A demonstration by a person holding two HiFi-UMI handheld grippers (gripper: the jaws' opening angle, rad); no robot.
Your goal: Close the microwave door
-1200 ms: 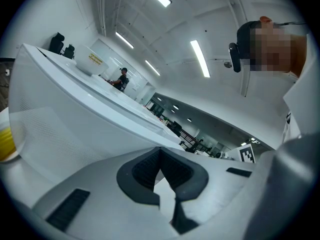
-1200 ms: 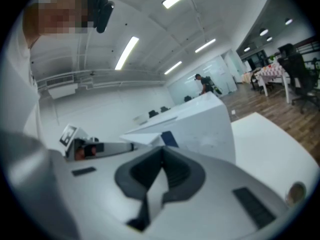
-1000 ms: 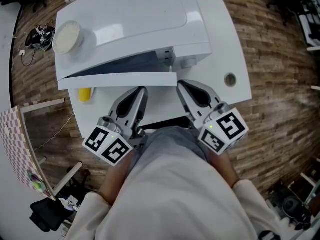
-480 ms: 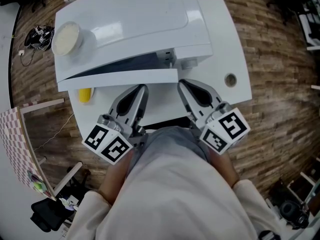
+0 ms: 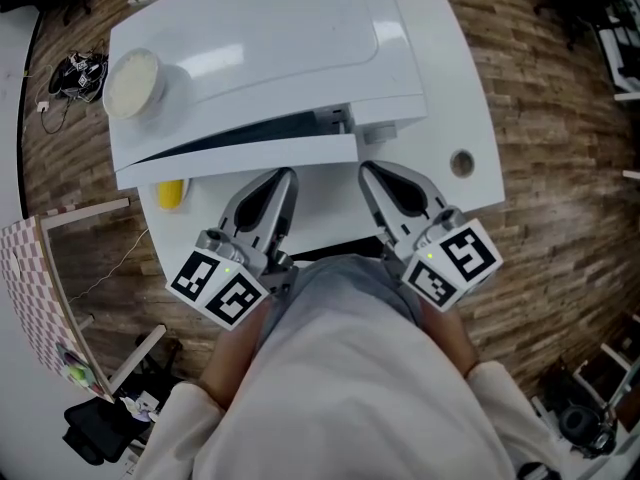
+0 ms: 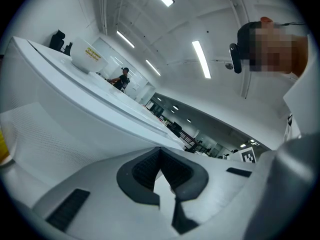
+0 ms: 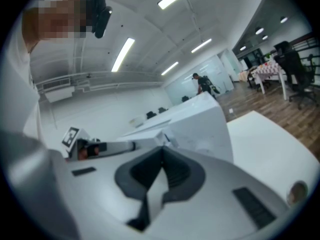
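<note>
Only the head view shows the microwave door (image 5: pixel 240 158) ajar, a dark gap behind it and its front just ahead of both sets of jaw tips. The left gripper (image 6: pixel 160 151) view shows jaws clenched tip to tip on nothing, facing the door panel, with a bowl (image 6: pixel 87 56) above. The right gripper (image 7: pixel 162 149) jaws are likewise closed and empty, with the table (image 7: pixel 265 134) to their right.

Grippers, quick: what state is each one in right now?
Left gripper: closed, jaws together, holding nothing.
Right gripper: closed, jaws together, holding nothing.
</note>
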